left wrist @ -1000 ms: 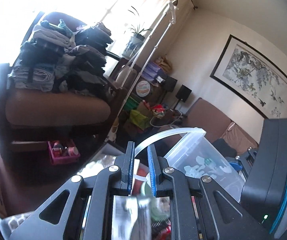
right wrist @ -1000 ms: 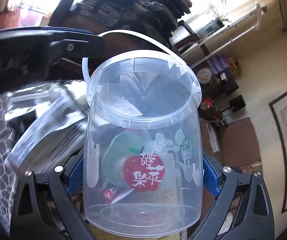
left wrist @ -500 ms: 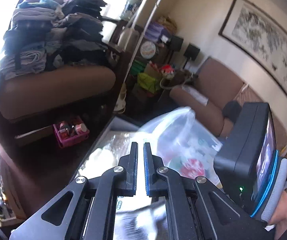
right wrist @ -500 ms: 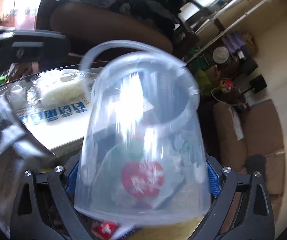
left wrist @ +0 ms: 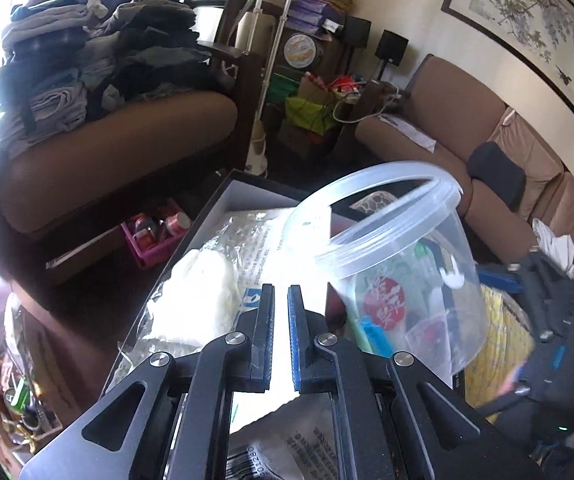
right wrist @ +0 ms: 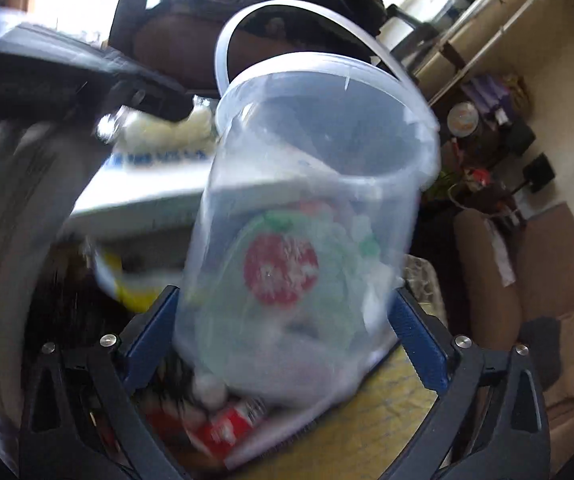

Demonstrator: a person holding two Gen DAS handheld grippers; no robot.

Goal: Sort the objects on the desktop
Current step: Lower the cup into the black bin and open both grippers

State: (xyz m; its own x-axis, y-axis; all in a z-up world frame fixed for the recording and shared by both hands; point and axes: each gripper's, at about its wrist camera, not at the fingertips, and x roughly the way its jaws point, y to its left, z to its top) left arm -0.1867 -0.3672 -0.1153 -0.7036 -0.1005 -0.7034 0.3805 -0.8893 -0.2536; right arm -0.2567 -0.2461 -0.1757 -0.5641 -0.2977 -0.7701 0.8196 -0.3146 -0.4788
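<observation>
A clear plastic bucket point(right wrist: 307, 216) with a red apple label and a white handle sits between the blue pads of my right gripper point(right wrist: 287, 316), which is shut on it. The bucket tilts left and is blurred. It also shows in the left wrist view point(left wrist: 403, 276), right of my left gripper point(left wrist: 281, 312). The left jaws stand nearly closed with a narrow gap and nothing visible between them. Below them lies a clear bag of white material point(left wrist: 203, 300) in a shallow white box point(left wrist: 247, 196).
A yellow item point(left wrist: 499, 344) lies behind the bucket. A silver printed packet point(left wrist: 287, 452) is under the left gripper. A brown armchair piled with clothes point(left wrist: 99, 60) stands at the left, a brown sofa point(left wrist: 487, 128) at the right. Red packets point(right wrist: 223, 428) lie under the bucket.
The left gripper has shut and dropped lower, off the bucket handle. The right gripper has swung the bucket down over the cluttered desktop; it now tilts left.
</observation>
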